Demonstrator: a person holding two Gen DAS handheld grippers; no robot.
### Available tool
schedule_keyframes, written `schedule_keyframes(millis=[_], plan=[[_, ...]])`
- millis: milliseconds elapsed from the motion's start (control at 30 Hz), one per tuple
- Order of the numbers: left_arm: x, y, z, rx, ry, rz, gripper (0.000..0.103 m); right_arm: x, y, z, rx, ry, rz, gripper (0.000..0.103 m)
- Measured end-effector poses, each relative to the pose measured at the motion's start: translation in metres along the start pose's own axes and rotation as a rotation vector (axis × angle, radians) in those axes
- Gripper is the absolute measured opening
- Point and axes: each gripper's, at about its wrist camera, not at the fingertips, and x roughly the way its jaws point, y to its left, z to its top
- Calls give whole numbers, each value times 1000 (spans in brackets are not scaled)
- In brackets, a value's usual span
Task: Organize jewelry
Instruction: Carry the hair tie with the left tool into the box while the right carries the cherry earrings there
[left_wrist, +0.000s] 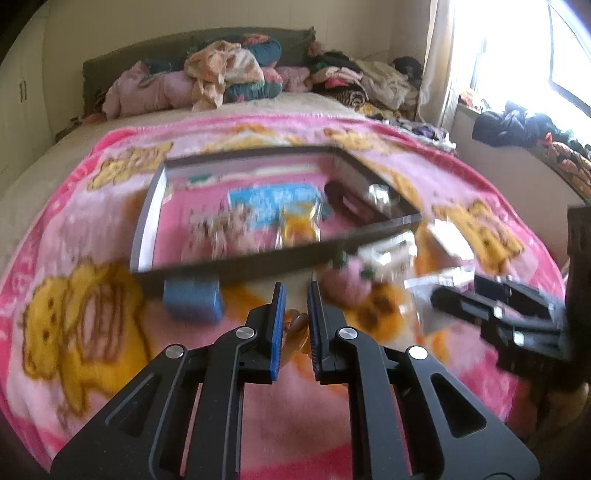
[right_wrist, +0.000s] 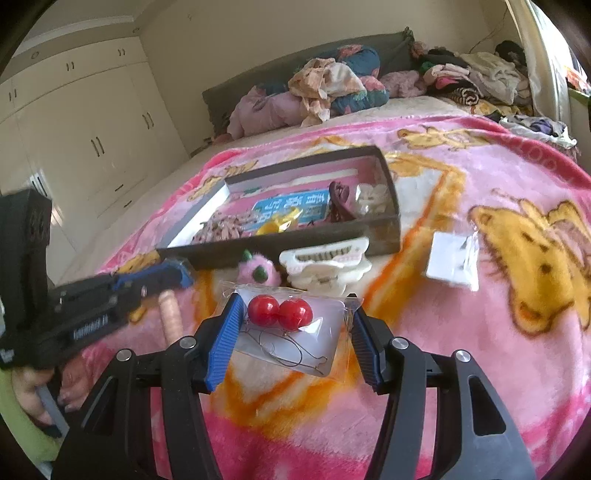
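- The right gripper (right_wrist: 294, 297) is grasping one clear bag (right_wrist: 327, 326) by its two side edges, jaws standing half apart, over the near middle of the pink blanket (right_wrist: 424, 369).
- The bag is showing two glossy red balls (right_wrist: 263, 309) side by side, with thin wire hoops looping below them.
- The left gripper (left_wrist: 295, 291) is clenching on one peach-coloured ribbed piece (left_wrist: 297, 326), hanging just off the blanket near its left side; what kind of jewelry it is I cannot tell.
- One dark, open box (right_wrist: 384, 206) is sitting at the blanket's middle, holding a jumble of pinkish, yellow and pale pieces too blurred to count.
- Just before the box's near wall, one fuzzy pink ornament (right_wrist: 256, 271) and one white hair claw (right_wrist: 325, 266) are lying side by side.
- One white packet (right_wrist: 452, 264) is lying to the box's right, and one blue block (left_wrist: 192, 299) at its near left corner.
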Motion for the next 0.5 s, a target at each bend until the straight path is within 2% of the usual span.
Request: schedule_keyframes(millis=[200, 500], plan=[[11, 3, 33, -9, -39, 1, 6, 0, -5, 15, 1, -14, -20, 54], [28, 22, 65, -50, -57, 20, 6, 14, -13, 42, -11, -20, -53, 54]])
